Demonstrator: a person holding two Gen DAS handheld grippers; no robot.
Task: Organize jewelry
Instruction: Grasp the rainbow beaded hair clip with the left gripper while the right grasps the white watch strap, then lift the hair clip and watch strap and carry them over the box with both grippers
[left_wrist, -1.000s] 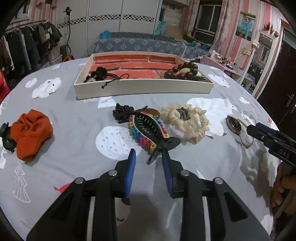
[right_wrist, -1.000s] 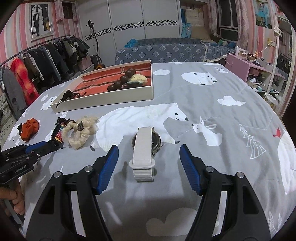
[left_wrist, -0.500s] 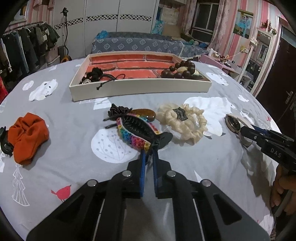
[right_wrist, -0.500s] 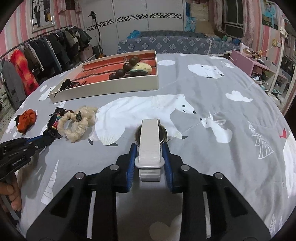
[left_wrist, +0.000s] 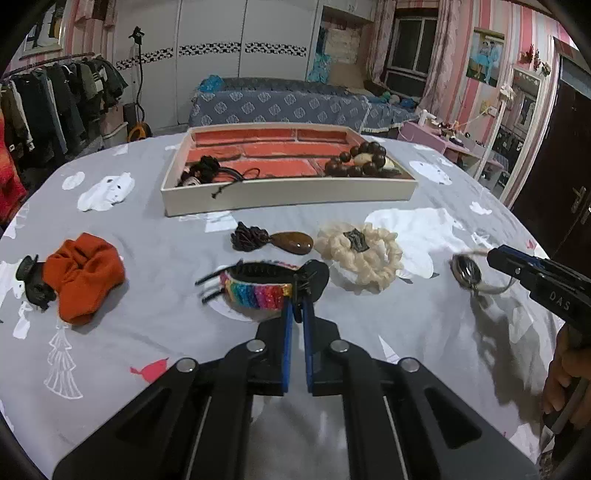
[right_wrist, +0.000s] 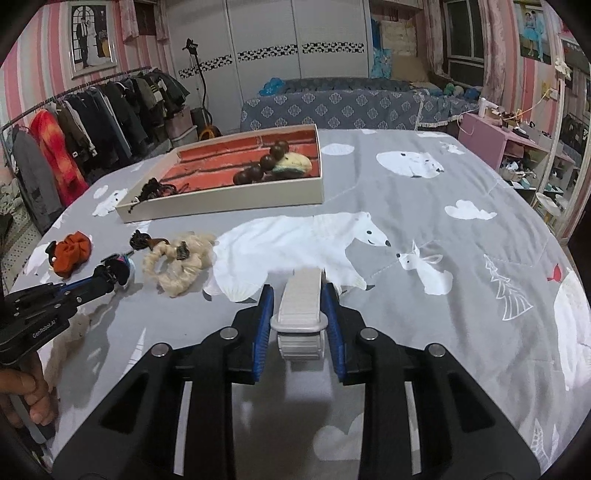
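Both grippers are lifting jewelry off the bedspread, most likely for the tray.

At lower centre of the left view, the left gripper (left_wrist: 296, 314) is pinching the black tail of the rainbow hair clip (left_wrist: 258, 286), jaws nearly together because that tab is thin. In the right view, the right gripper (right_wrist: 297, 306) is clamping the white watch (right_wrist: 300, 308) by its band edges, pads pressing both sides so it hangs level. The tray (left_wrist: 288, 194) is sitting at upper centre, already holding beads; the cream scrunchie (left_wrist: 364, 254) and orange scrunchie (left_wrist: 83, 275) are still waiting outside it.
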